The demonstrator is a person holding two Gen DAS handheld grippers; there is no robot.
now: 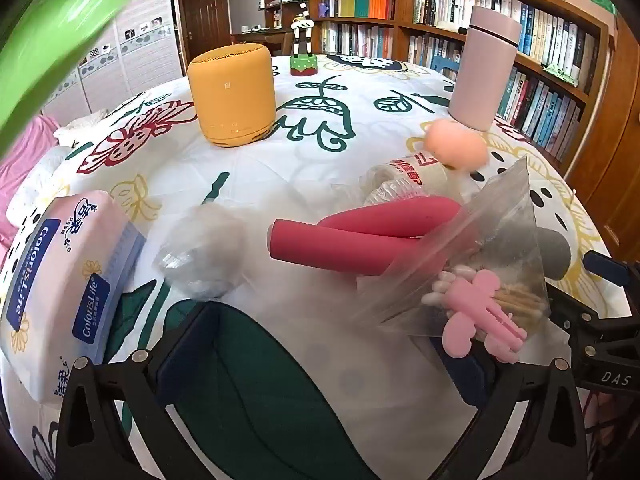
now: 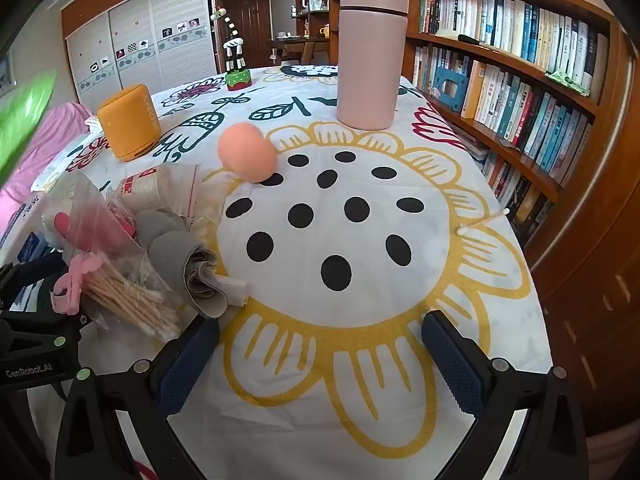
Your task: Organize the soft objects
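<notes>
My left gripper [image 1: 320,356] is open low over the flowered tablecloth [image 1: 304,168]. A clear zip bag [image 1: 480,248] of cotton swabs [image 2: 120,300] with a pink clip [image 1: 484,312] on it lies over its right finger. Behind the bag lie two pink-red foam rolls [image 1: 344,246], a grey cloth roll [image 2: 176,252], a wrapped bandage roll [image 1: 408,178] and a peach sponge [image 2: 248,152]. A wad of cotton in clear plastic [image 1: 204,252] sits left of the rolls. My right gripper [image 2: 320,356] is open over the yellow flower print, with nothing between its fingers.
A tissue pack [image 1: 60,296] lies at the left. A yellow speaker [image 1: 234,96], a pink flask [image 2: 372,52] and a striped toy figure [image 2: 236,64] stand farther back. One loose cotton swab [image 2: 482,222] lies near the table's right edge. Bookshelves [image 2: 520,80] run along the right.
</notes>
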